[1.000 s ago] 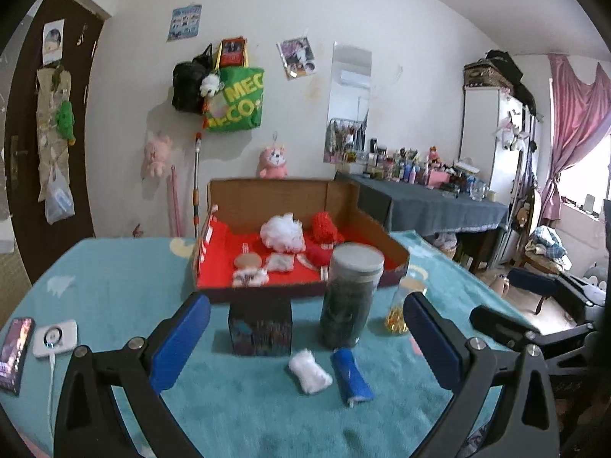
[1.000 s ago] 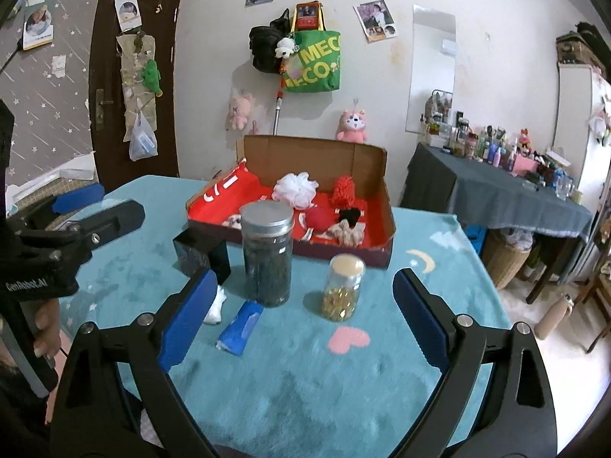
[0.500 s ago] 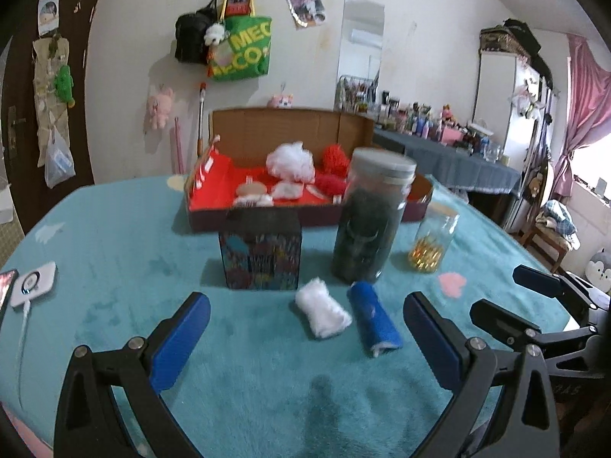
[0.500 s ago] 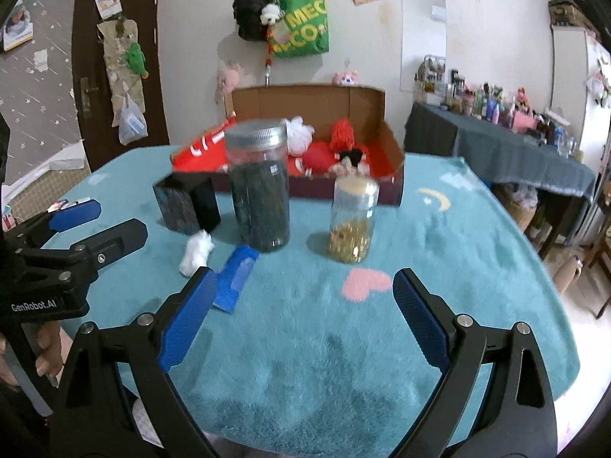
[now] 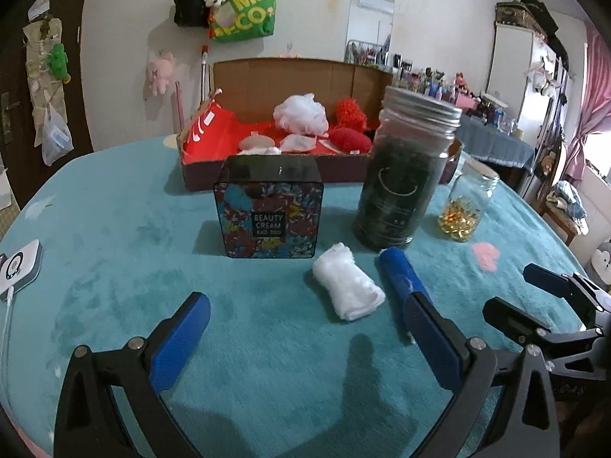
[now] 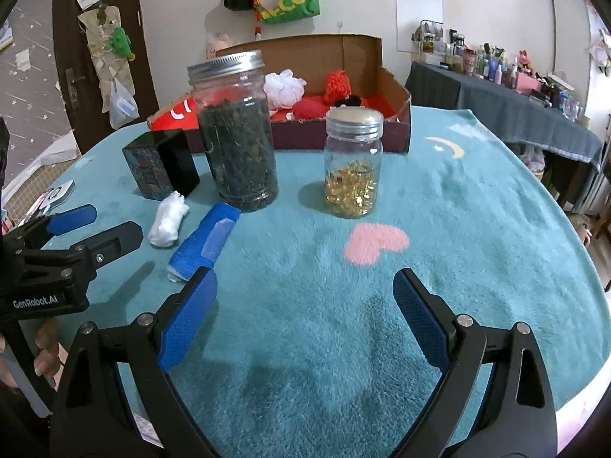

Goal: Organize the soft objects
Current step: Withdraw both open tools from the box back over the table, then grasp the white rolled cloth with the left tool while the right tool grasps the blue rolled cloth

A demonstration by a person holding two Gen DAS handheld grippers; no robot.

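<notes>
Lying on the teal plush surface [image 5: 114, 252] just in front of the tall dark-filled glass jar with a metal lid [image 5: 404, 175]: small white rolled cloth [image 5: 347, 286], blue rolled cloth [image 5: 401, 274] beside it, long axes running away from the jar. Left tool [image 5: 305, 339] spread wide, empty, nearer, white roll straight ahead. Right tool [image 6: 305, 316] spread, empty, rolls off to its left.

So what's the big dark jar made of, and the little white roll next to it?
The tall jar looks like clear glass or plastic, I can't tell which: you see the dark bits through it. Its ridged lid is a dull silver, probably metal. The white roll looks like soft fluffy cloth, maybe a small towel, with a fuzzy, matte surface.
</notes>
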